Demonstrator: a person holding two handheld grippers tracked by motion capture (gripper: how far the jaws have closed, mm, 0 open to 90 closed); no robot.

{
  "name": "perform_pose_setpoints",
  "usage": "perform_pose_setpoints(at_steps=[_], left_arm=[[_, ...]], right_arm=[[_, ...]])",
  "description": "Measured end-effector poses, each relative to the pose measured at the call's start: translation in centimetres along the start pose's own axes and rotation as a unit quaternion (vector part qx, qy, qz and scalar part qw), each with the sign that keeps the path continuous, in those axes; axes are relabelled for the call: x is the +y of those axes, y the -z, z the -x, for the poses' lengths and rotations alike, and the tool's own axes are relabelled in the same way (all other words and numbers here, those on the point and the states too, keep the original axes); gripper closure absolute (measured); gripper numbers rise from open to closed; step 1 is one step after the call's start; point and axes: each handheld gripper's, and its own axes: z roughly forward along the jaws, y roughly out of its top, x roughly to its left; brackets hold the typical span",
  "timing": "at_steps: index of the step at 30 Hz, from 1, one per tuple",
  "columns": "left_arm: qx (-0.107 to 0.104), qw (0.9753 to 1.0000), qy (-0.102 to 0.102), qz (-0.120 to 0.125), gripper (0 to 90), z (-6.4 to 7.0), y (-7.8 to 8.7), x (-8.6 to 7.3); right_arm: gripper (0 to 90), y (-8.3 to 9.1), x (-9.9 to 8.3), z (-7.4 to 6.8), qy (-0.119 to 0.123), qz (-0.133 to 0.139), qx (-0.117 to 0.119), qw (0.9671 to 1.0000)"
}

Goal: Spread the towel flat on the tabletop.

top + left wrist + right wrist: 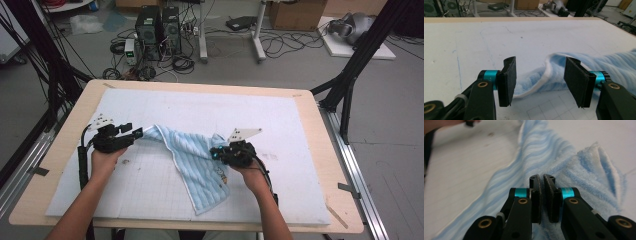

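We work with one light-blue striped towel (200, 165) lying crumpled on the white mat (280, 125) that covers the wooden table (330, 165), and two grippers, one in each hand. The towel's long axis runs slantwise, from a thin pulled-out corner at the far left down to a wider end near the table's front edge. Our left gripper (131, 134) sits right at that thin corner; in the left gripper view its jaws stand spread wide, with the white-hemmed edge of the towel (544, 80) lying on the mat between and just beyond them, not yet pinched. So the cloth lies straight ahead of the left gripper (539, 80), and the coming move, as we judge it, turns on easing forward until the hem sits between the pads and then closing. Our right gripper (220, 152) rests at the towel's bunched right side; in the right gripper view (542, 195) its jaws are pressed almost together, and we judge they pinch a fold of towel (579, 172), though the cloth between the pads is hard to make out. The left hand is nearer the free corner, the right nearer the bunched fold.
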Motion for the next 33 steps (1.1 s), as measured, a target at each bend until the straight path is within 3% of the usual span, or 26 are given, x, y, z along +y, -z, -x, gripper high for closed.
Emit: perform_pose_setpoints(at_steps=[1,2,3,4,6,10,12,15,16,17,19,20,21,22,24,27,28,32,33], left_arm=[[0.000,1.0000,0.001,0.000,43.8,0.0,0.0,0.0],[0.000,1.0000,0.001,0.000,43.8,0.0,0.0,0.0],[0.000,1.0000,0.001,0.000,43.7,0.0,0.0,0.0],[-0.002,1.0000,-0.001,0.000,43.7,0.0,0.0,0.0],[-0.003,1.0000,0.000,-0.001,43.8,0.1,-0.1,0.0],[-0.011,0.9999,-0.001,-0.008,43.3,0.3,-0.3,0.0],[-0.017,0.9997,-0.004,-0.018,43.1,0.6,-0.6,-0.2],[-0.024,0.9989,-0.016,-0.036,43.1,1.0,-1.2,-0.4],[-0.027,0.9987,-0.018,-0.040,43.1,1.1,-1.4,-0.5],[-0.027,0.9987,-0.018,-0.039,43.1,1.2,-1.5,-0.6],[-0.027,0.9987,-0.018,-0.038,43.1,1.2,-1.6,-0.6],[-0.027,0.9987,-0.018,-0.038,43.1,1.2,-1.6,-0.6],[-0.027,0.9987,-0.018,-0.038,43.0,1.2,-1.6,-0.7],[-0.028,0.9987,-0.018,-0.038,43.0,1.1,-1.6,-0.7],[-0.031,0.9986,-0.019,-0.039,42.8,1.1,-1.6,-0.7],[-0.035,0.9983,-0.022,-0.040,42.4,1.3,-1.7,-0.8],[-0.038,0.9982,-0.024,-0.040,42.2,1.3,-1.7,-0.8],[-0.039,0.9980,-0.027,-0.042,42.3,1.4,-1.7,-0.9],[-0.038,0.9981,-0.027,-0.041,42.4,1.4,-1.7,-0.9]], right_arm=[[84.8,0.0,-0.2,-0.4,0.005,-0.009,0.018,0.9998],[84.8,0.0,-0.2,-0.4,0.005,-0.009,0.018,0.9998],[84.8,-0.3,-0.6,-1.3,0.022,-0.039,0.040,0.9982],[84.8,-0.3,-0.6,-1.3,0.022,-0.039,0.040,0.9982],[84.8,-0.8,-1.2,-2.2,0.031,-0.074,0.065,0.9947],[84.1,-1.0,-1.8,-2.8,0.039,-0.092,0.087,0.9912],[82.2,-1.0,-1.8,-2.9,0.041,-0.091,0.091,0.9908],[67.3,-0.6,-1.4,-2.8,0.028,-0.073,0.098,0.9921],[61.3,0.1,-0.7,-2.3,0.011,-0.030,0.097,0.9947],[59.9,0.5,-0.3,-1.9,0.004,-0.007,0.096,0.9954],[55.2,1.0,0.5,-1.4,-0.004,0.021,0.076,0.9969],[53.0,1.2,1.1,-1.0,-0.004,0.032,0.049,0.9983],[51.0,1.2,1.5,-0.8,0.001,0.036,0.026,0.9990],[51.0,1.2,1.5,-0.8,0.001,0.036,0.026,0.9990],[50.3,0.9,2.4,0.2,0.003,0.045,-0.019,0.9988],[50.6,-0.3,3.5,1.3,0.005,0.029,-0.064,0.9975],[52.1,-1.7,4.0,2.4,0.006,0.006,-0.090,0.9959],[56.0,-3.4,4.2,3.8,-0.003,-0.019,-0.116,0.9930],[60.2,-4.6,4.2,4.6,-0.013,-0.036,-0.131,0.9906]])
